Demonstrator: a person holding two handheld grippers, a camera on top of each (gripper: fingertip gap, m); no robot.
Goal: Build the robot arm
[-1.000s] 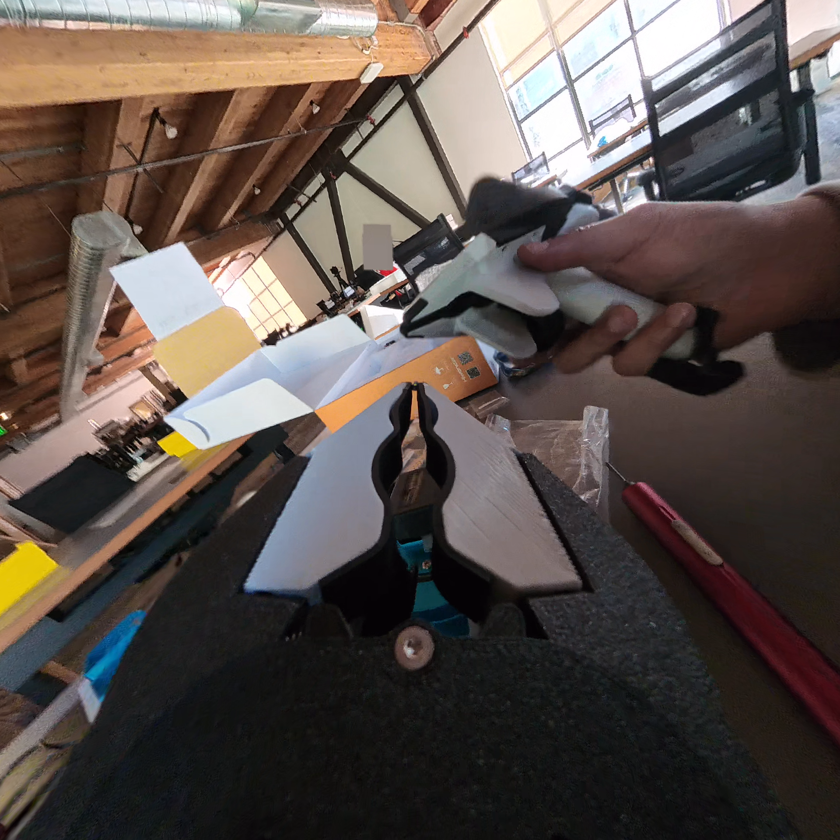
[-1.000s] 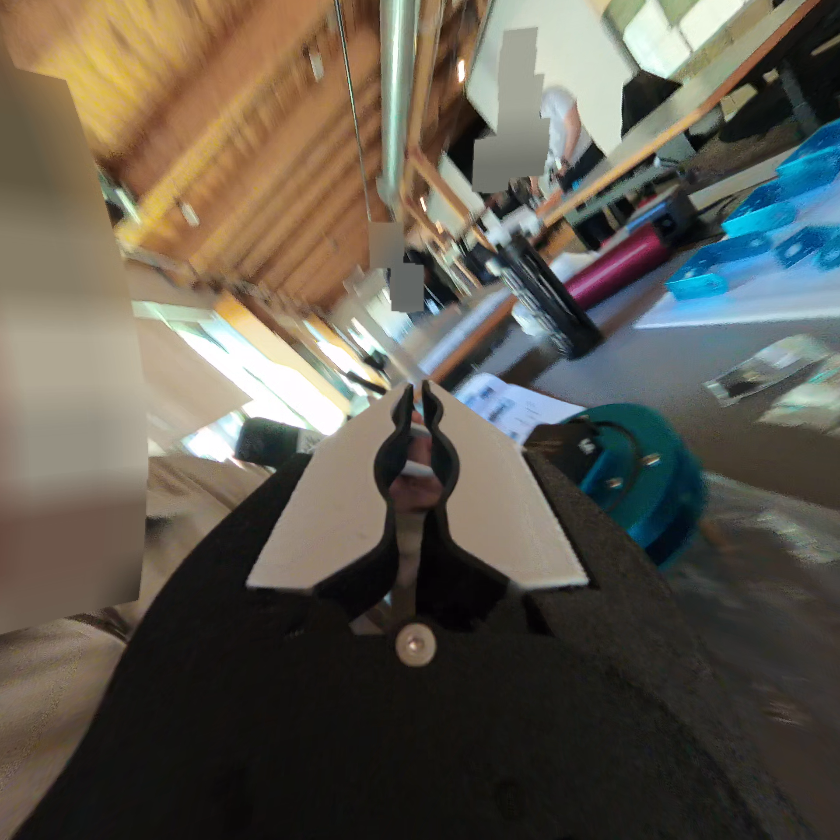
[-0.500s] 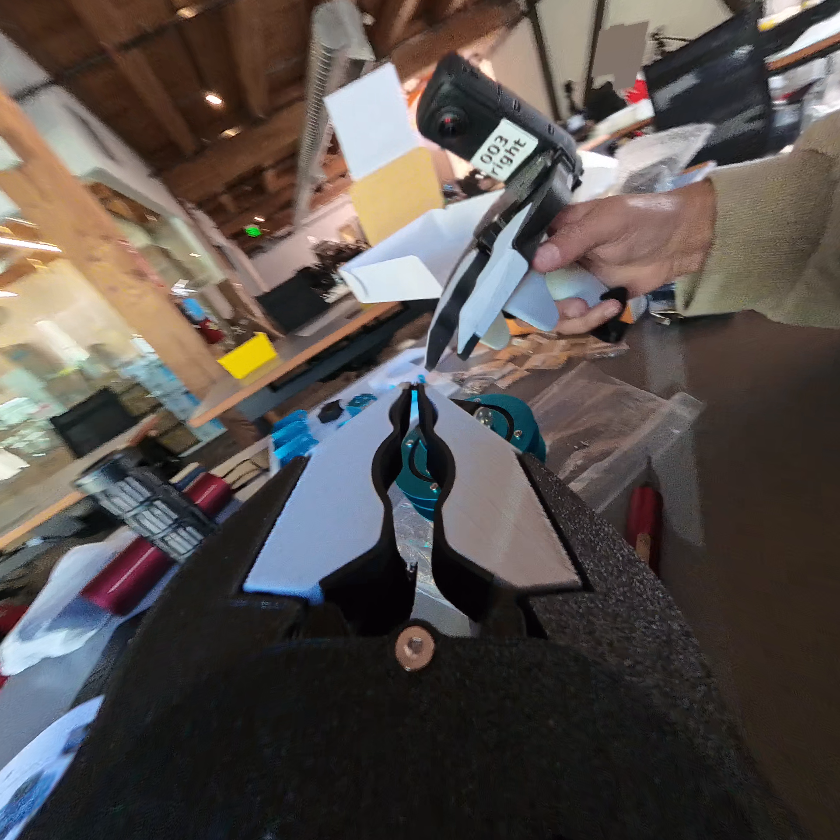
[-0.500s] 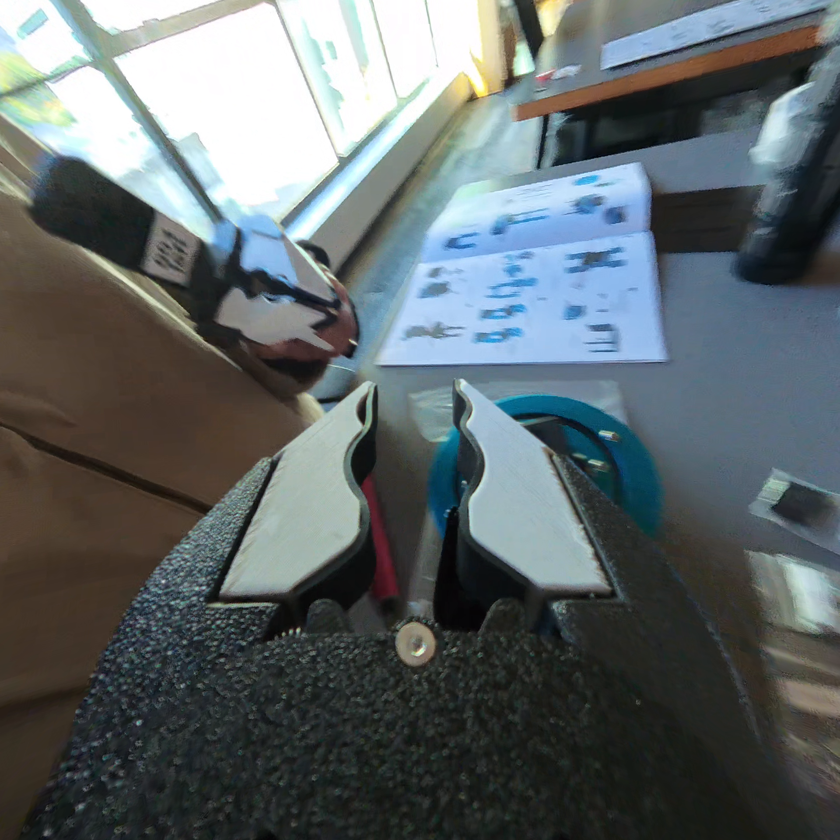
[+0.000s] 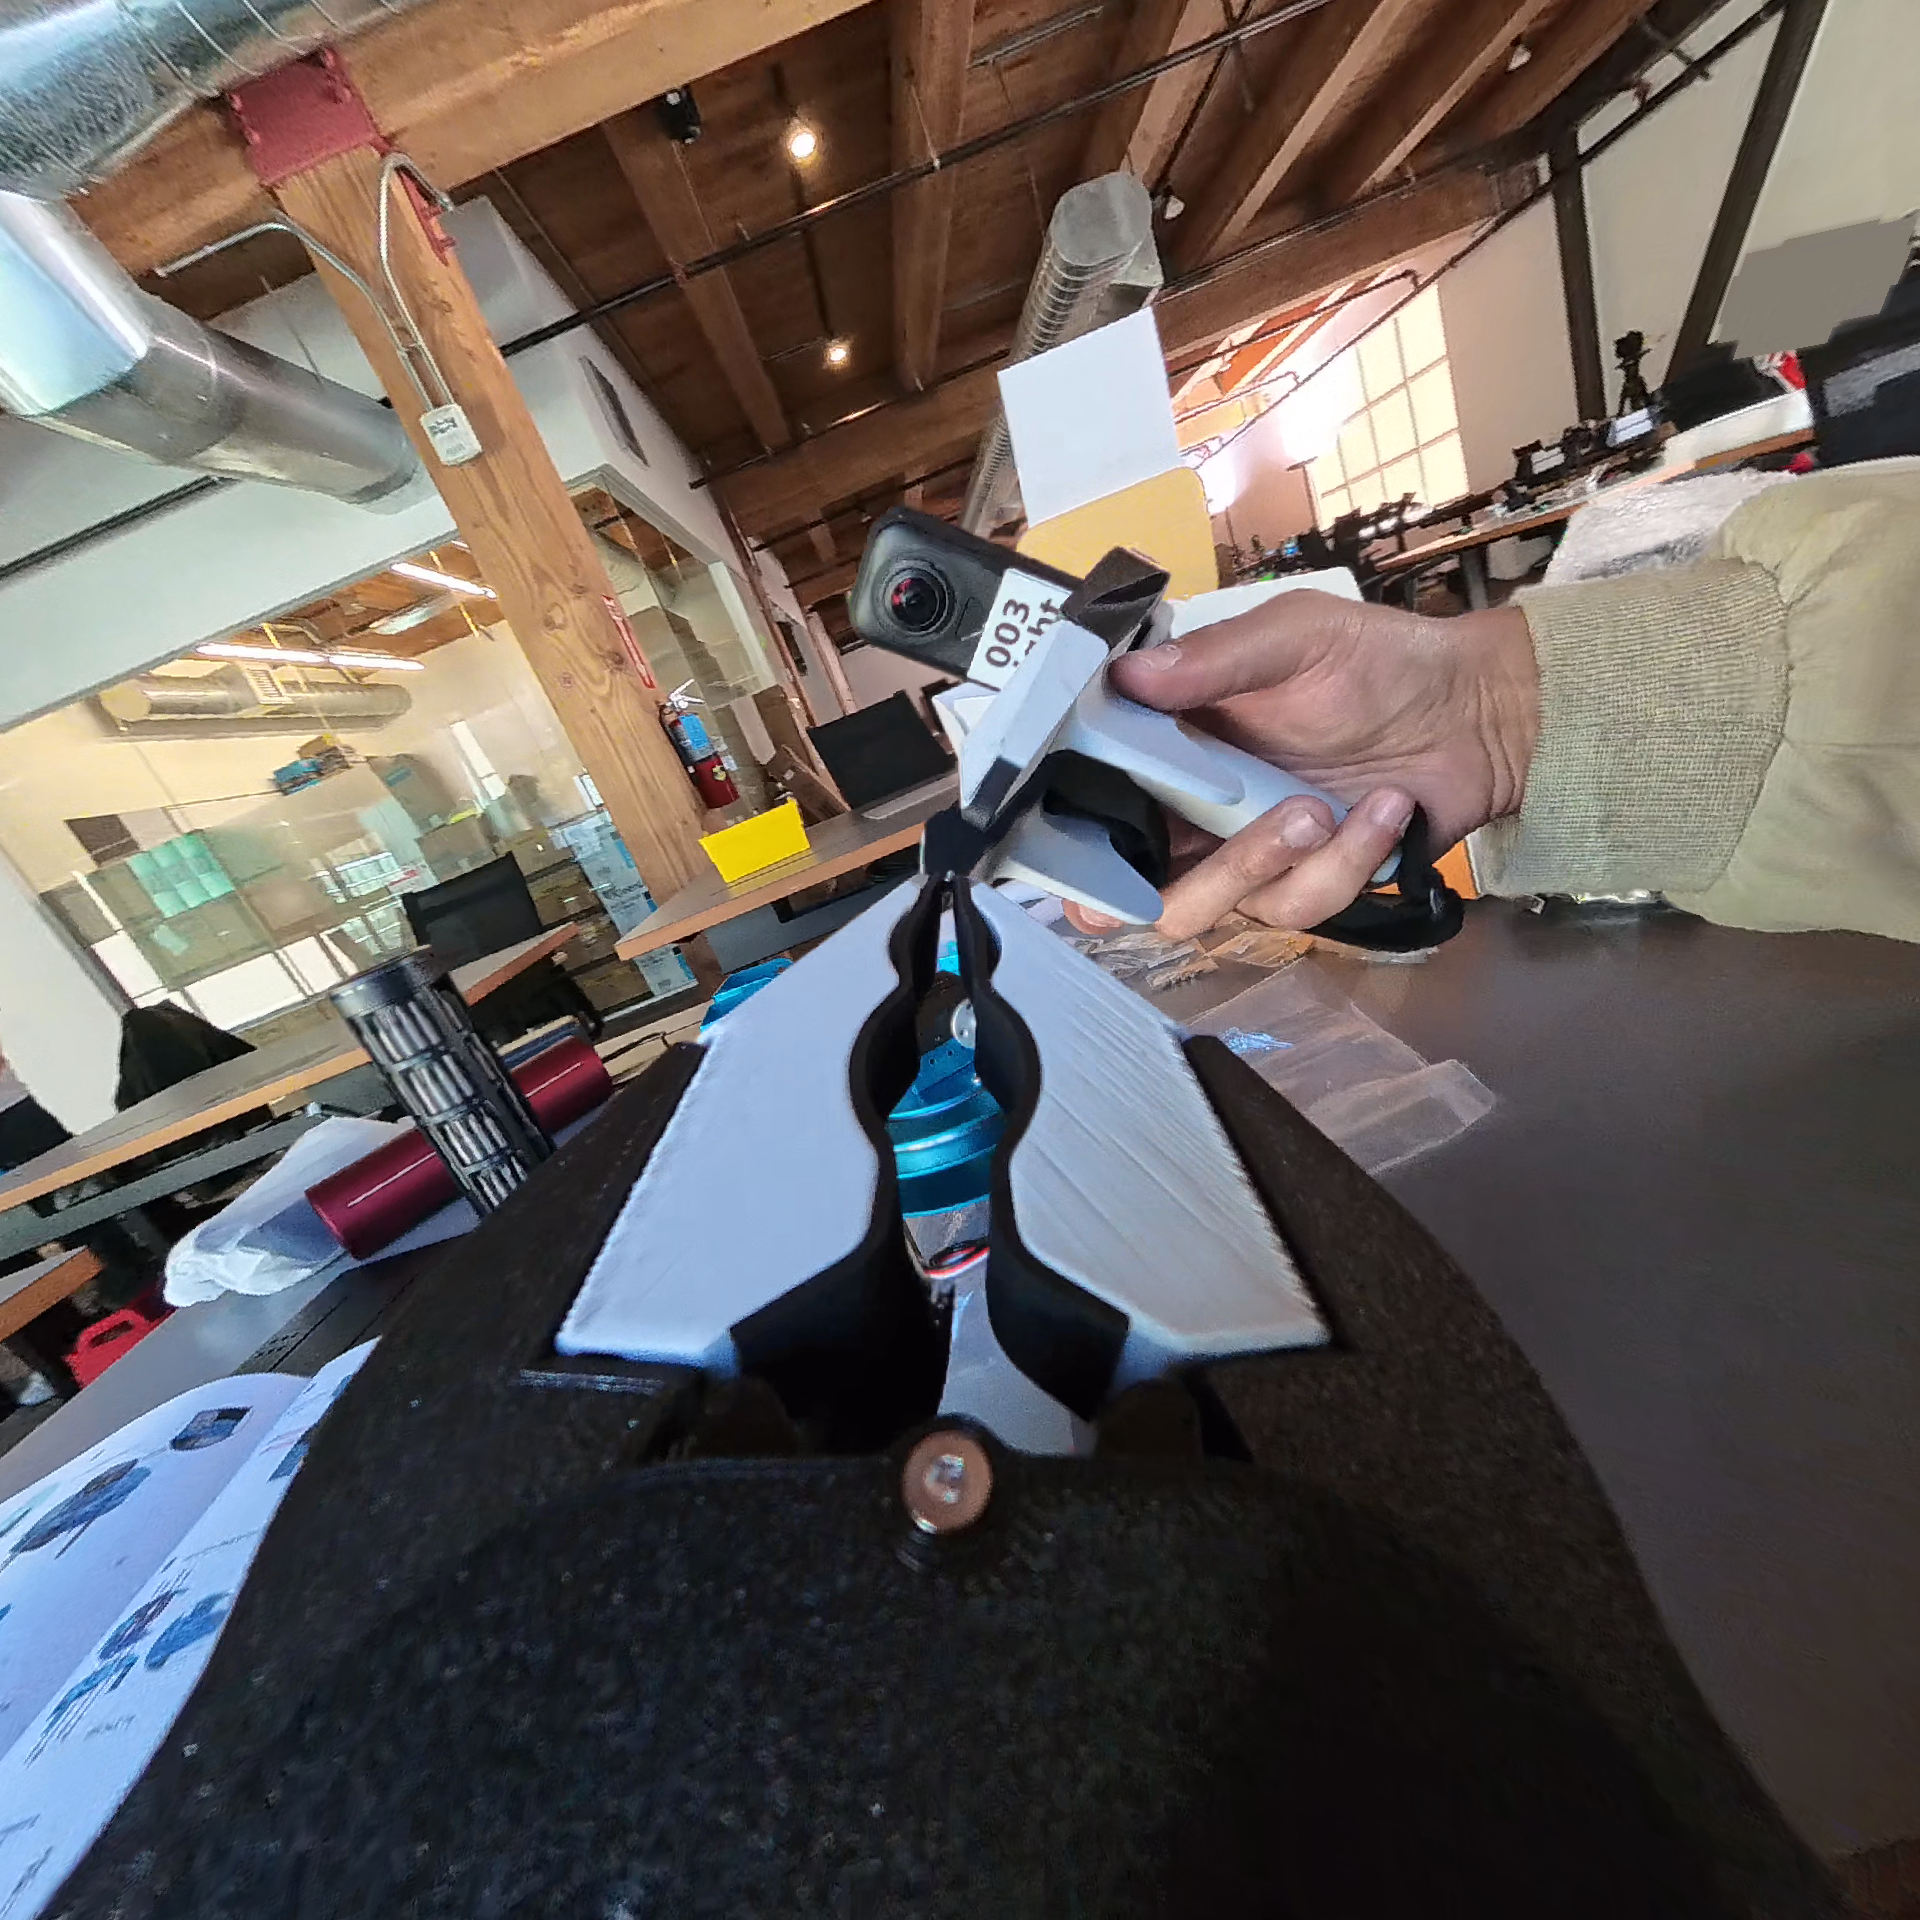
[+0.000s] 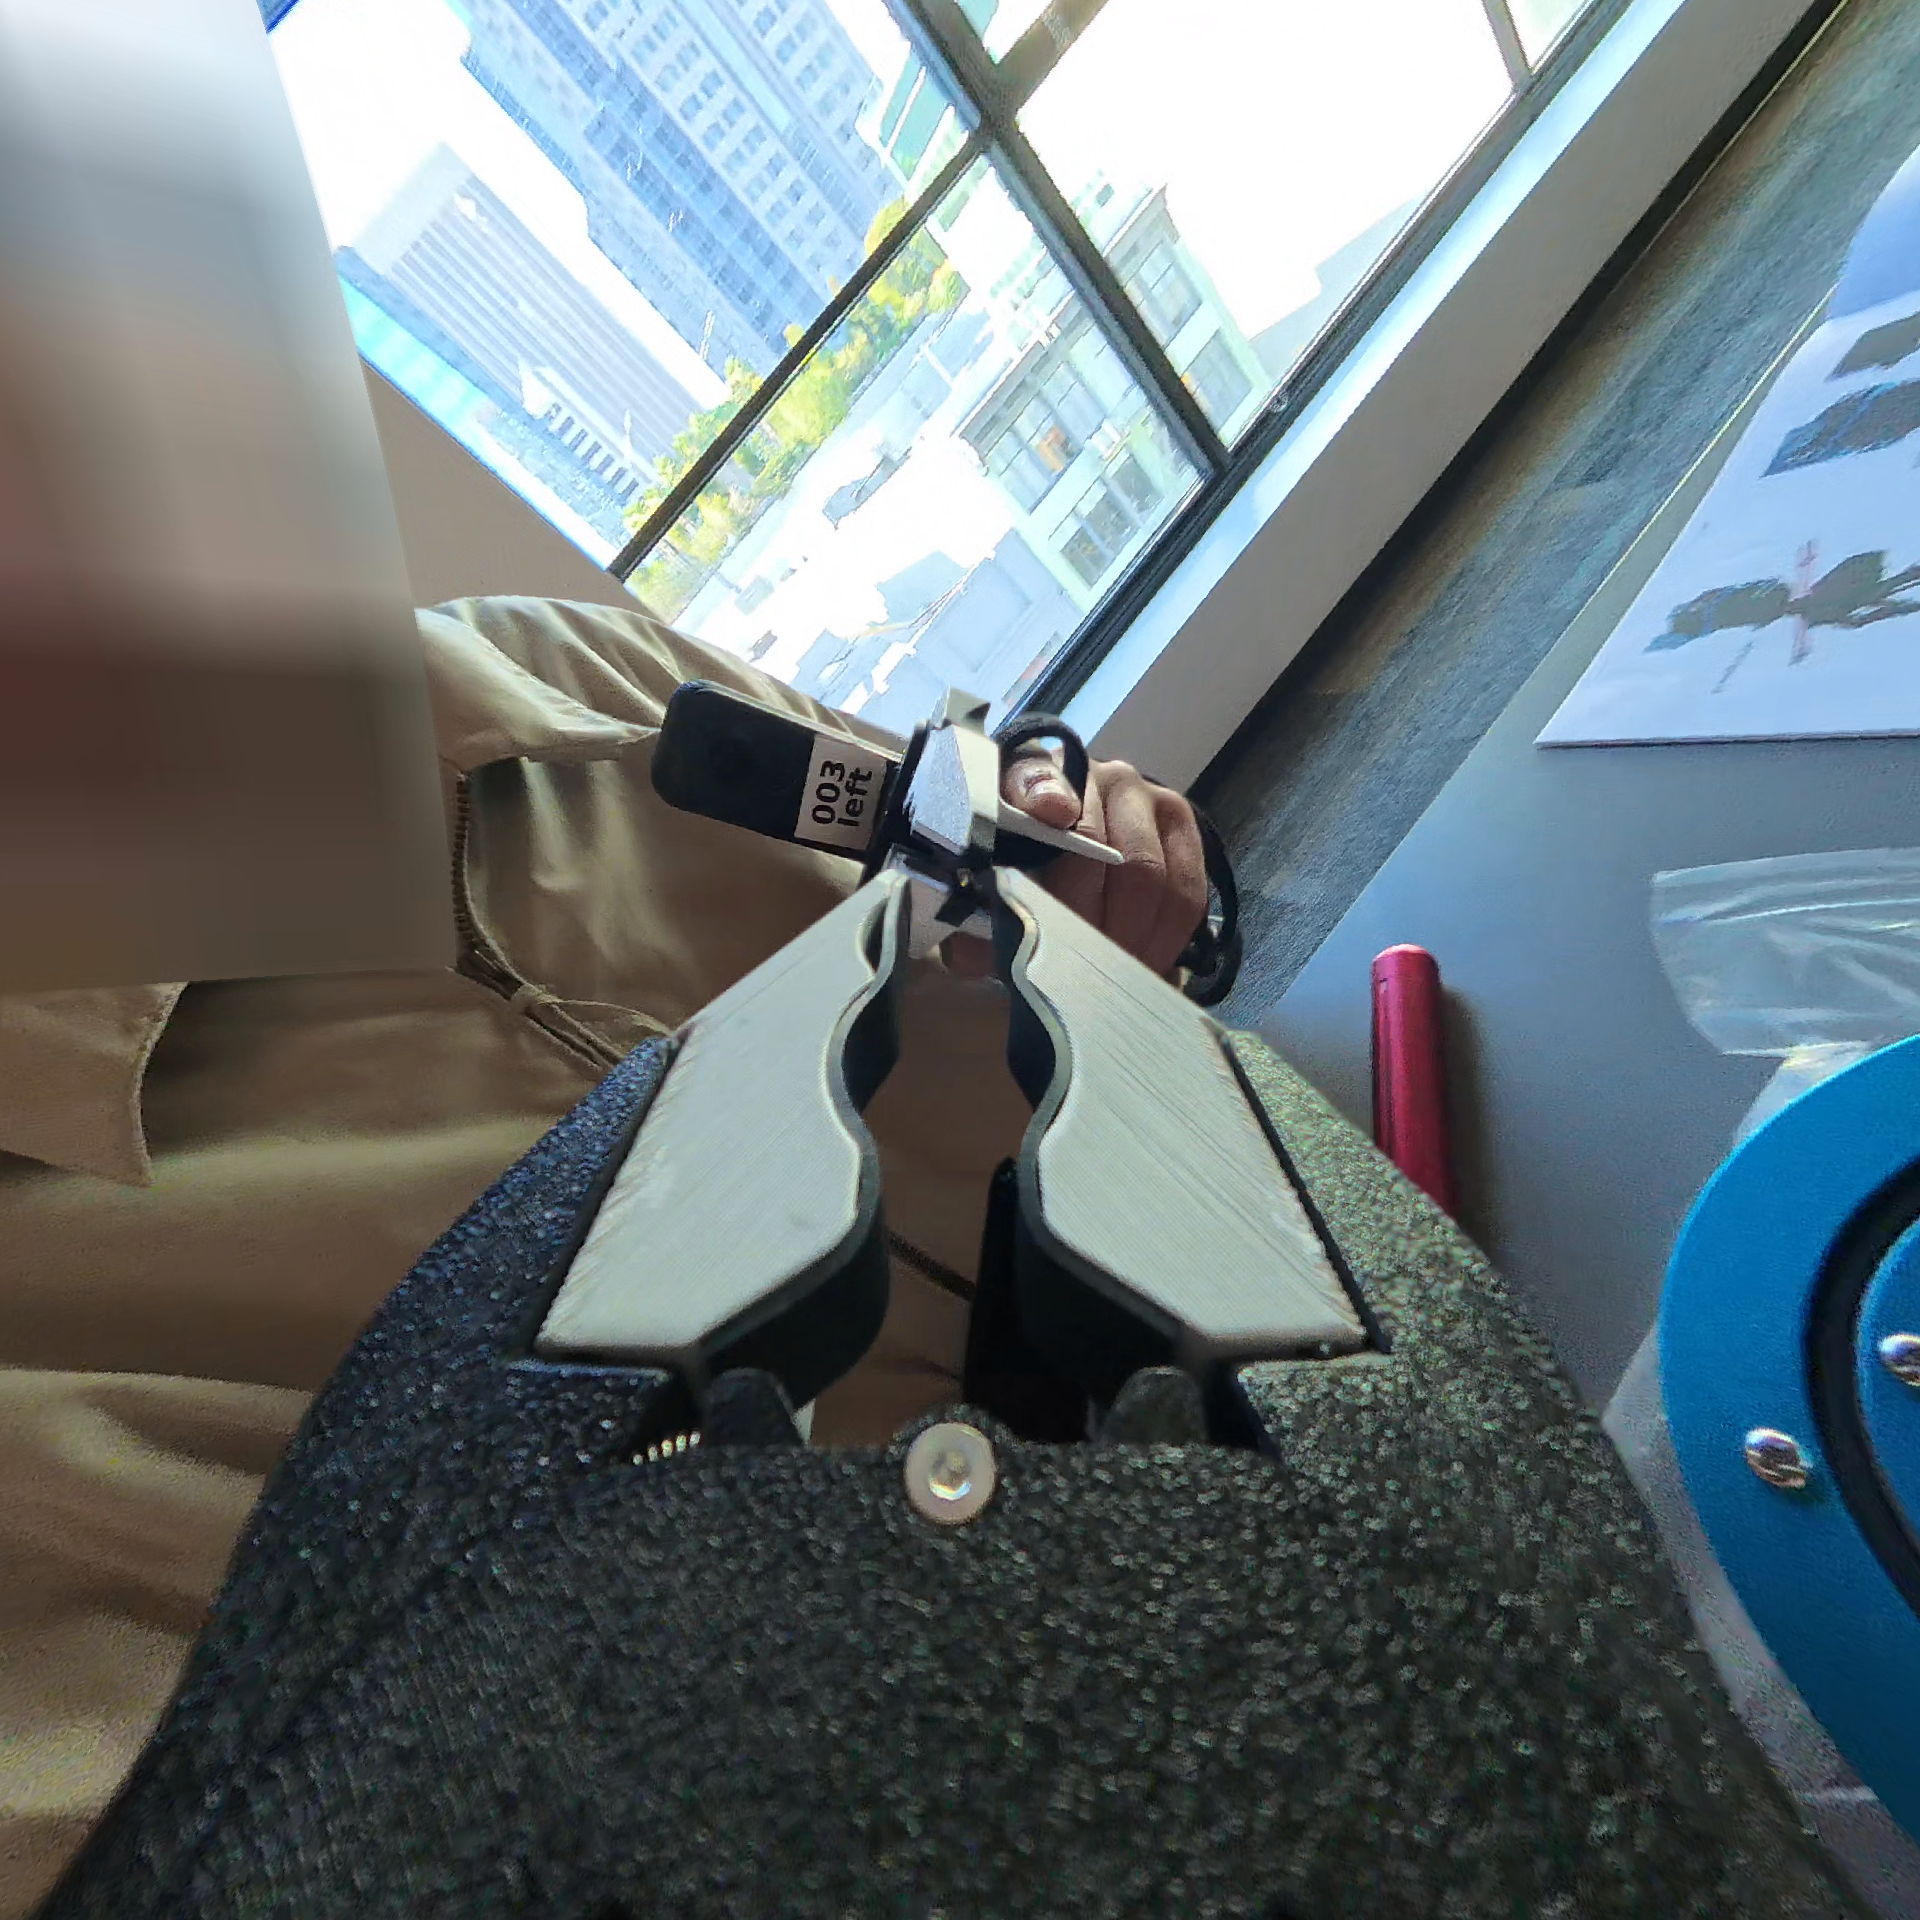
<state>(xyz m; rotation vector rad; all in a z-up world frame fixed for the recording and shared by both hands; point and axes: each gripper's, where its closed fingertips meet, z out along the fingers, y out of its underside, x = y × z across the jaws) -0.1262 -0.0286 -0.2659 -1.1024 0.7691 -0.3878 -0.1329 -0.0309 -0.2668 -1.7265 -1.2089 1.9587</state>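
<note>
Compared with half a second earlier, we found that the left gripper (image 5: 948,896) had tilted upward, so that its view took in more ceiling, and that the right gripper (image 6: 943,894) had swung round to face it, the two now meeting tip to tip above the dark table (image 5: 1621,1101). The large window (image 6: 935,312) filled the background of the right wrist view. On the table we noted a printed sheet (image 6: 1756,540), a blue disc (image 6: 1756,1309) with screws at the right edge, a clear plastic bag (image 6: 1808,935), and a red tube (image 6: 1408,1060) lying beside the disc. A black mesh cylinder (image 5: 442,1081) stood further off to the left. The left gripper's jaws were closed tip against tip with nothing between them. The right gripper's jaws stood slightly apart, and the left gripper's tips sat in or just in front of that gap; we could not determine whether they touched. The right hand (image 5: 1340,727) and the left hand (image 6: 1127,862) each gripped a handle. The disc was cut off by the frame edge, and the gripper bodies concealed the table beneath them.
</note>
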